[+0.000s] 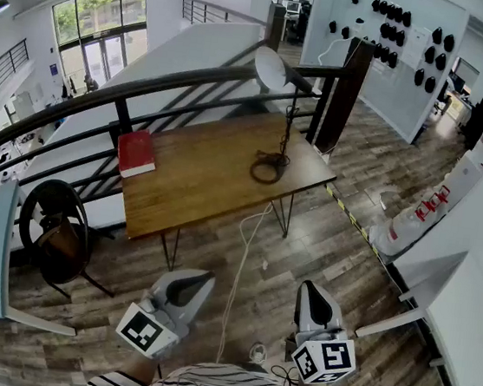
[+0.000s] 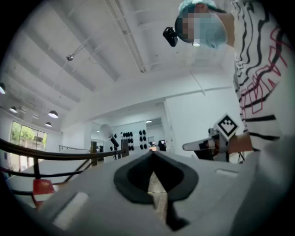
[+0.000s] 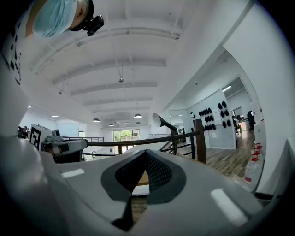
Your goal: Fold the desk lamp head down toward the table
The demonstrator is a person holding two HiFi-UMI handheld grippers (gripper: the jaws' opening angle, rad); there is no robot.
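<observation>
The desk lamp stands on the wooden table (image 1: 199, 183) with its white cone head (image 1: 274, 68) raised high on a thin dark stem above a ring base (image 1: 269, 167). The lamp head also shows far off in the left gripper view (image 2: 107, 131) and in the right gripper view (image 3: 160, 120). My left gripper (image 1: 191, 279) and right gripper (image 1: 312, 293) hang side by side over the floor, well short of the table. Both are shut and hold nothing. Seen from their own cameras, the left gripper (image 2: 152, 154) and the right gripper (image 3: 145, 152) have their jaws together.
A red book (image 1: 136, 152) lies at the table's left end. A black curved railing (image 1: 149, 89) and a wooden post (image 1: 345, 96) run behind the table. A white cable (image 1: 248, 250) trails across the floor. A round black chair (image 1: 54, 226) stands at the left, and white tables flank both sides.
</observation>
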